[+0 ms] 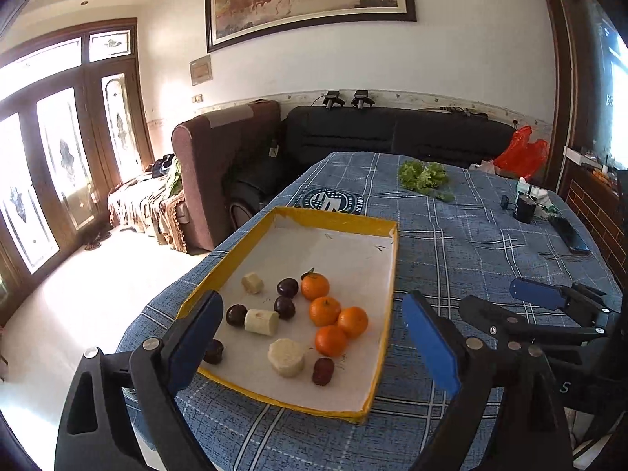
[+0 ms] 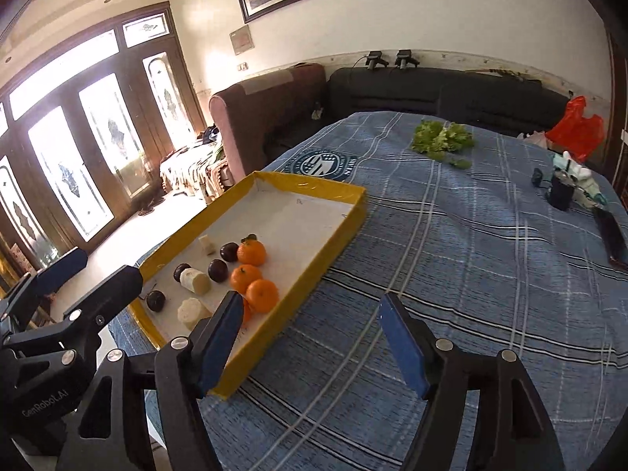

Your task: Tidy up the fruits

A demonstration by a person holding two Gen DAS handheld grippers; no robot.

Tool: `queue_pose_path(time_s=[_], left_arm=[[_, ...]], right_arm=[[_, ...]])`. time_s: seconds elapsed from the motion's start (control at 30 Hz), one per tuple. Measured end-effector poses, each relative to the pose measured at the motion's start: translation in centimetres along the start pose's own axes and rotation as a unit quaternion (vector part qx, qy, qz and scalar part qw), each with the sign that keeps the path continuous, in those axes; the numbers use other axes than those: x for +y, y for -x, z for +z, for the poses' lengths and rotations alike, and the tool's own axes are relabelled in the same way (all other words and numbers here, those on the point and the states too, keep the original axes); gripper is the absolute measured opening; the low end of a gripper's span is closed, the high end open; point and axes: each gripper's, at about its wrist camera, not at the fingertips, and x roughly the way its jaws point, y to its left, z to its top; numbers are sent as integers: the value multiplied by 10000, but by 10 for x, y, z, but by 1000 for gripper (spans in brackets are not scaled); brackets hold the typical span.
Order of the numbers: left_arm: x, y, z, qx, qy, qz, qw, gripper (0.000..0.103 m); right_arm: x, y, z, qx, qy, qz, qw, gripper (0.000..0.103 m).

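A shallow yellow-rimmed tray [image 1: 386,271] with a white floor lies on the blue plaid tablecloth; it also shows in the right wrist view [image 2: 345,231]. In it lie several oranges [image 1: 325,311] [image 2: 245,278], several dark plums [image 1: 284,307] [image 2: 218,270], a dark red date [image 1: 323,371] and three pale sugarcane pieces [image 1: 261,322] [image 2: 195,280]. My left gripper [image 1: 314,345] is open and empty, hovering above the tray's near end. My right gripper [image 2: 310,341] is open and empty, over the cloth just right of the tray, its left finger [image 2: 219,337] overlapping the tray rim.
Green lettuce [image 1: 424,176] lies at the table's far side. A black cup [image 1: 525,208], a phone [image 1: 569,233] and a red plastic bag [image 1: 520,153] are at the far right. Sofas stand behind the table; glass doors are on the left.
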Motion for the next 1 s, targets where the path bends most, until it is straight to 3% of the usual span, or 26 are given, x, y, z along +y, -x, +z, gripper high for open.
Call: queue_pose_path(time_s=[0.27,1.0], left_arm=[[-35,2,-4,177,-173,-64,9997,97],[-46,-37,-20,674,-177,36,9976,97]], right_arm=[[-39,32,-23,-159,-181,-297,9993,81],[-64,4,-38,113,-550,-235,9981,81]])
